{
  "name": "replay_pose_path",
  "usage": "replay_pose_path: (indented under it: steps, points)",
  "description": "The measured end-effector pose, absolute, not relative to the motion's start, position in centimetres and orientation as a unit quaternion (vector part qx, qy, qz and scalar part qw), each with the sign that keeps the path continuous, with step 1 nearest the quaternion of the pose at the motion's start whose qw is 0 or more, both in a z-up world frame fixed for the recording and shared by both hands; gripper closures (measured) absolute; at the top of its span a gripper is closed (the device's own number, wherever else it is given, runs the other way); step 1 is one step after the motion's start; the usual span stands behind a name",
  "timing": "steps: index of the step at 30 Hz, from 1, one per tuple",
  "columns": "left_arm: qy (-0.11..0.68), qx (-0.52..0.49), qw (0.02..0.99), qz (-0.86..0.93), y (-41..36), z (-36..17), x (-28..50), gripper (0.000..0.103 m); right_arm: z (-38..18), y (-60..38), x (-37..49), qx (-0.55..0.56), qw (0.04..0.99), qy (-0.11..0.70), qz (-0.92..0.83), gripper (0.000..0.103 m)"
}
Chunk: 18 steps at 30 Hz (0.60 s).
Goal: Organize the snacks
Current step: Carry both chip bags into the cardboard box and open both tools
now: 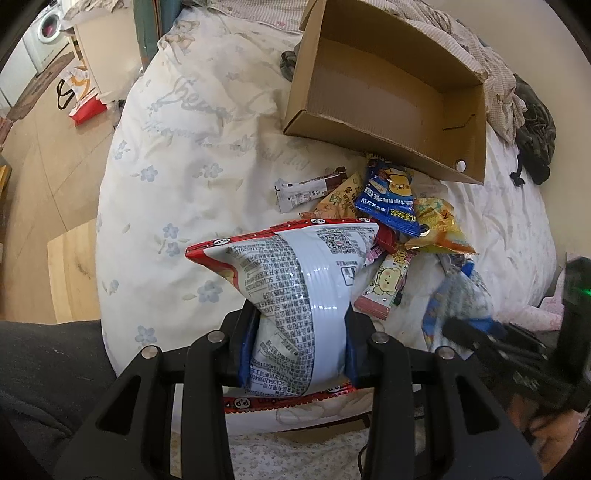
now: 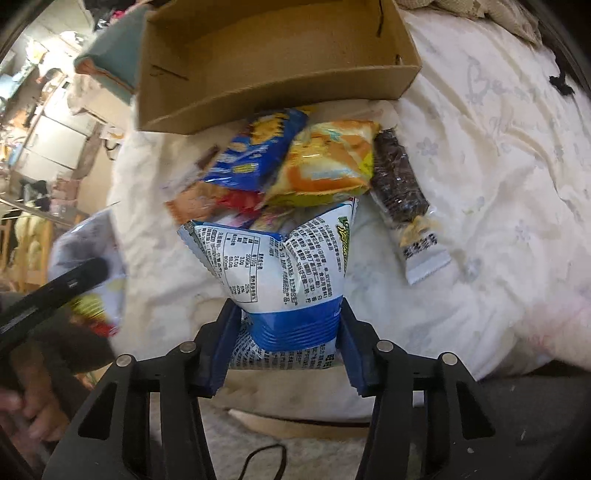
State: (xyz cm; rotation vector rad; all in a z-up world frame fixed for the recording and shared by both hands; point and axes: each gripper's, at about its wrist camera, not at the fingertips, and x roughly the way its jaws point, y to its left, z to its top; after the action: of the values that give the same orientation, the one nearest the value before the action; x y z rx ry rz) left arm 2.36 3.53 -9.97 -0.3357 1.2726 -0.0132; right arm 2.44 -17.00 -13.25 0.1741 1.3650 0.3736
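Left hand-held gripper: clamped on a puffed white snack bag with red edges, both blue pads pressing into its lower part; the bag is lifted clear of the bed, its printed back facing the camera.
Right hand-held gripper: pads pressed against the blue band of a white-and-blue snack bag, which bulges above the jaws and is pinched in between them.
Snack pile: on the bed between the two held bags and the box lie a blue cracker packet, an orange-yellow chip bag, a pink strip packet with a cartoon bear and others, overlapping one another.
Chocolate bars: one dark bar in a clear wrapper lies just beside the pile on its right in the right wrist view; another wrapped bar lies at the pile's left edge in the left wrist view.
Cardboard box: open, shallow, resting on the bed beyond the pile, its near wall touching or overlapping the topmost packets.
Bed: covered by a white quilt with pale blue flowers.
Background: a washing machine and a red-and-white shopping bag on the wooden floor.
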Motion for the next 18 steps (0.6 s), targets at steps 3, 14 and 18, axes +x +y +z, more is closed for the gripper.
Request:
replay_pose_path:
  steps: [3, 14, 18]
  points:
    - [0.586, -0.151, 0.796, -0.001, 3.4, -9.7, 2.4, 0.070, -11.5, -17.2, 2.3, 0.114, 0.754, 0.615, 0.202, 0.050]
    - [0.522, -0.141, 0.841, 0.021, 4.0, -5.1, 3.0, 0.070, -3.5, -19.5, 3.2, 0.147, 0.836, 0.469, 0.246, 0.050]
    - [0.490, -0.134, 0.861, 0.016, 3.9, -2.1, 4.6, 0.070, -1.4, -20.6, 5.0, 0.154, 0.851, 0.439, 0.244, 0.050]
